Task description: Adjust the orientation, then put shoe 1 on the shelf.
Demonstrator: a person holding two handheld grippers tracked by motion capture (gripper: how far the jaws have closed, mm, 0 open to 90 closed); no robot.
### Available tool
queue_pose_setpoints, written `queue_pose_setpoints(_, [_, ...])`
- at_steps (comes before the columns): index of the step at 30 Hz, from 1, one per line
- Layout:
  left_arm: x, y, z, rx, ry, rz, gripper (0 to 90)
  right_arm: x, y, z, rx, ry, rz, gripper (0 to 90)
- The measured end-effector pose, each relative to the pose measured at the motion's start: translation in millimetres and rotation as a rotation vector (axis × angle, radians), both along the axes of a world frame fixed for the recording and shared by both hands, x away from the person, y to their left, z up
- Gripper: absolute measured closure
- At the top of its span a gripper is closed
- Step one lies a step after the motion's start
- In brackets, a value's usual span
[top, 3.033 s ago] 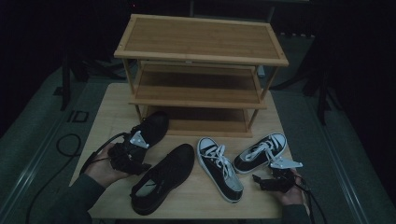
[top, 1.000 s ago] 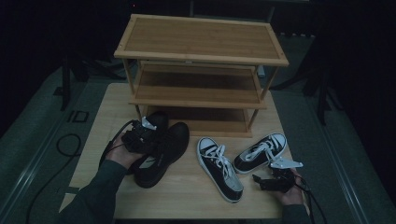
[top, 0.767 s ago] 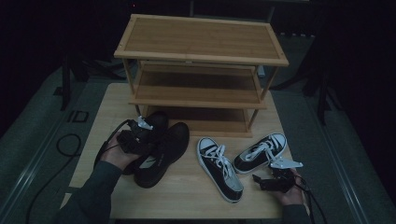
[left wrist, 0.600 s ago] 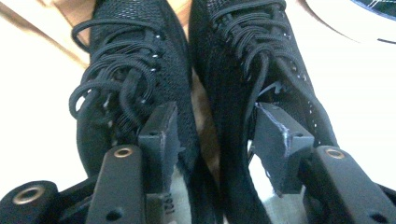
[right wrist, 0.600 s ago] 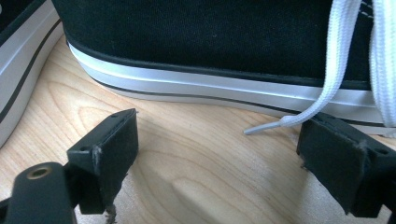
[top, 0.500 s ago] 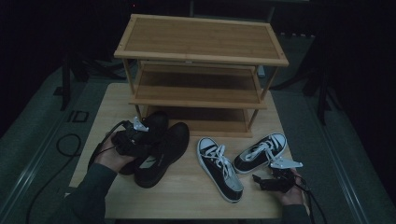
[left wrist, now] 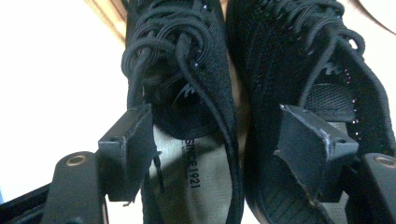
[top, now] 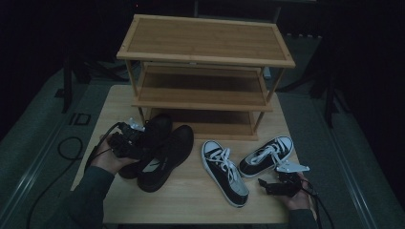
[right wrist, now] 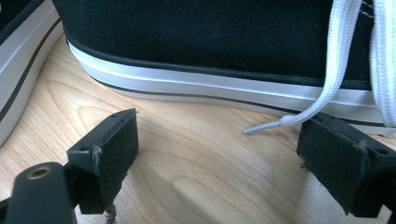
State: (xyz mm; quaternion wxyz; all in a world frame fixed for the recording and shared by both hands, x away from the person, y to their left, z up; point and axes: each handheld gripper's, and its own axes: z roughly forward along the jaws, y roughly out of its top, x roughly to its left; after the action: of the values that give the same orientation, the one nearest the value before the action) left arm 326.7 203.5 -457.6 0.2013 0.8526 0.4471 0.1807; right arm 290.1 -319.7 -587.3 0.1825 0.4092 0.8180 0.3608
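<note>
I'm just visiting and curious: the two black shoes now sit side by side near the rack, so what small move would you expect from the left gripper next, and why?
Probably a short pull back from the black shoes. The left gripper has just been opening; its pads stand wide, one over each shoe, gripping nothing. The pair lies together before the shoe rack, so that gripper's job there looks done. The right gripper rests open beside a sneaker.

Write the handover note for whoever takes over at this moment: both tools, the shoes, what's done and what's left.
Left tool: jaws have just been opening, now open, astride the adjoining sides of the two black shoes, gripping neither.
Right tool: open, low over the table beside the right-hand black-and-white sneaker, with a lace end between the jaws.
Done: black pair lies side by side before the wooden rack.
Left: probably both pairs onto the shelves; other sneaker lies angled apart.
</note>
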Motion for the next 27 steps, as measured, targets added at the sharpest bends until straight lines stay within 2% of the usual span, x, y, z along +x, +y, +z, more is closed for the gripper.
queue_pose_setpoints(2, [1.6,1.2,-1.7,0.001,0.025,0.000,27.9,-0.3,0.0,-0.1,0.000,-0.001,-0.001,12.4])
queue_pose_setpoints(8, [4.0,0.8,-5.4,0.015,0.057,0.000,27.8,-0.3,-0.3,0.1,0.002,0.001,0.000,12.4])
queue_pose_setpoints(11, [5.5,0.6,-7.1,0.025,0.071,0.008,31.6,-0.3,-0.2,0.0,0.002,0.001,0.000,12.4])
queue_pose_setpoints(12, [7.4,0.8,-8.9,0.032,0.087,0.013,32.7,-0.3,-0.1,0.0,0.002,0.001,0.000,12.4])
queue_pose_setpoints(13, [7.4,0.8,-8.9,0.032,0.087,0.013,33.4,-0.3,-0.1,0.0,0.001,0.001,0.000,12.3])
queue_pose_setpoints(14, [9.4,0.9,-10.7,0.038,0.108,0.014,34.7,-0.3,-0.1,0.0,0.002,0.001,-0.001,12.4])
queue_pose_setpoints(15, [9.4,0.9,-10.7,0.038,0.108,0.014,36.3,-0.4,-0.1,0.0,0.002,0.001,-0.001,12.3])
queue_pose_setpoints(16, [11.4,0.8,-12.3,0.036,0.131,0.006,37.4,-0.3,-0.1,0.0,0.002,0.001,0.000,12.4])
queue_pose_setpoints(17, [11.4,0.8,-12.3,0.036,0.131,0.006,38.2,-0.3,-0.2,0.1,0.003,0.001,0.000,12.3])
queue_pose_setpoints(19, [14.4,0.4,-13.7,0.009,0.163,-0.010,39.5,-0.3,-0.3,0.1,0.003,0.002,0.000,12.4])
queue_pose_setpoints(20, [14.4,0.4,-13.7,0.009,0.163,-0.010,39.7,-0.3,-0.3,0.1,0.002,0.001,0.000,12.4])
queue_pose_setpoints(23, [14.8,2.0,-5.8,-0.050,0.162,-0.014,39.9,-0.3,-0.3,0.1,0.003,0.002,0.000,12.4])
queue_pose_setpoints(24, [14.8,2.0,-5.8,-0.050,0.162,-0.014,40.4,-0.3,-0.3,0.1,0.002,0.001,0.000,12.4])
queue_pose_setpoints(25, [14.0,2.5,-0.2,-0.078,0.167,-0.024,40.6,-0.3,-0.2,0.1,0.003,0.002,0.000,12.4])
queue_pose_setpoints(27, [13.7,2.3,3.6,-0.095,0.173,-0.037,40.3,-0.3,-0.3,0.1,0.003,0.002,0.000,12.4])
